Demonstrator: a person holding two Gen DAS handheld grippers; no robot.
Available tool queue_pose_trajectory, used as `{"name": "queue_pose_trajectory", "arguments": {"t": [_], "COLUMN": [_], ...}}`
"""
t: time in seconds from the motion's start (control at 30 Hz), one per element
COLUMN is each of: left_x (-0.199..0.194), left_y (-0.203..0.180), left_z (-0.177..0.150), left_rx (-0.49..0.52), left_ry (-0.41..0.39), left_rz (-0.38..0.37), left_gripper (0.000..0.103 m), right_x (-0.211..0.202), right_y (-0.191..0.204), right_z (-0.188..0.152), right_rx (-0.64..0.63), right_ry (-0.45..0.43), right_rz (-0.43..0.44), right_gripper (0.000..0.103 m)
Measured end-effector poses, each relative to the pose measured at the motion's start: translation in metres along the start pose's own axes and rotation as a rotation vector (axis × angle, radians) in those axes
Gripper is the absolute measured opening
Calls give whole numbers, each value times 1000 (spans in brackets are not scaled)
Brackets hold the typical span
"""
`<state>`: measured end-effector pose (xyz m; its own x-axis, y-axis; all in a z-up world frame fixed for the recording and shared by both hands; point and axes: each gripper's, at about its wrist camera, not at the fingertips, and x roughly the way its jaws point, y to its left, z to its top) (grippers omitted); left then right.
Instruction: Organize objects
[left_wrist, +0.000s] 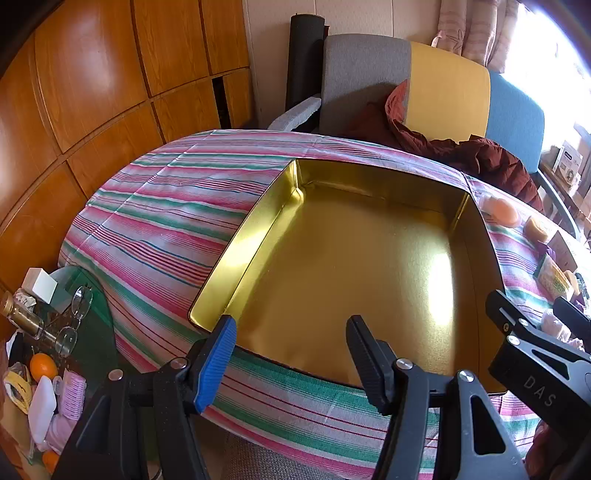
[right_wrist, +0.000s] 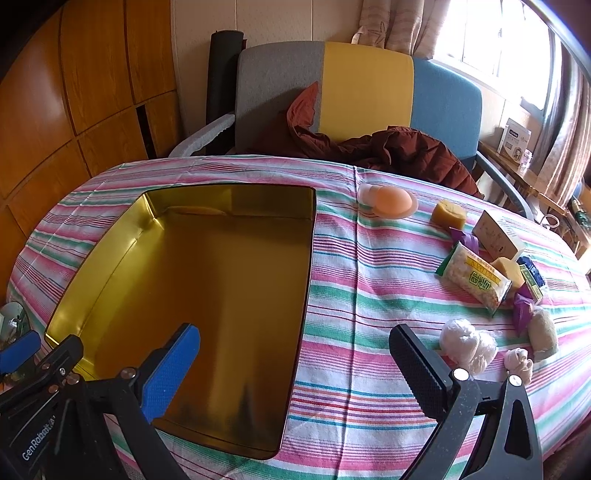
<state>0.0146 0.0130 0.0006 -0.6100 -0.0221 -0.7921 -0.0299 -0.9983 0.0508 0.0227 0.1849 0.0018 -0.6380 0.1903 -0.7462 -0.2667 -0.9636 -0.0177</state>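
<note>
Gold tin (right_wrist: 207, 295): interior bare, open from above. Striped cloth (right_wrist: 351, 295) between tin and clutter: clear lane. At 2 to 4 o'clock of the tin: egg-shaped item (right_wrist: 393, 201), snack packet (right_wrist: 474, 278), small box (right_wrist: 496, 234), white bundle (right_wrist: 467, 345), closely packed.

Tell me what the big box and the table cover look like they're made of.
Box: apparently thin sheet metal, gold lacquered; it mirrors light and has crisp folded corners. Table cover: woven fabric, matte, striped pink, green and white; it creases and drapes over the edge.

Empty gold tin (left_wrist: 332, 266), striped tablecloth (left_wrist: 162, 221), left tool (left_wrist: 291, 354) open above
</note>
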Motion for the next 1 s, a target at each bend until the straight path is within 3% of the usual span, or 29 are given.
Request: {"name": "queue_pose_trajectory", "arguments": {"t": [1.0], "left_x": [3], "left_y": [-9], "left_z": [-5], "left_rx": [16], "left_ry": [24], "left_rz": [-22], "left_gripper": [63], "right_x": [-7], "right_y": [-17], "right_z": [0], "right_rx": [18], "right_ry": [-24], "right_rz": [-23], "right_gripper": [103]}}
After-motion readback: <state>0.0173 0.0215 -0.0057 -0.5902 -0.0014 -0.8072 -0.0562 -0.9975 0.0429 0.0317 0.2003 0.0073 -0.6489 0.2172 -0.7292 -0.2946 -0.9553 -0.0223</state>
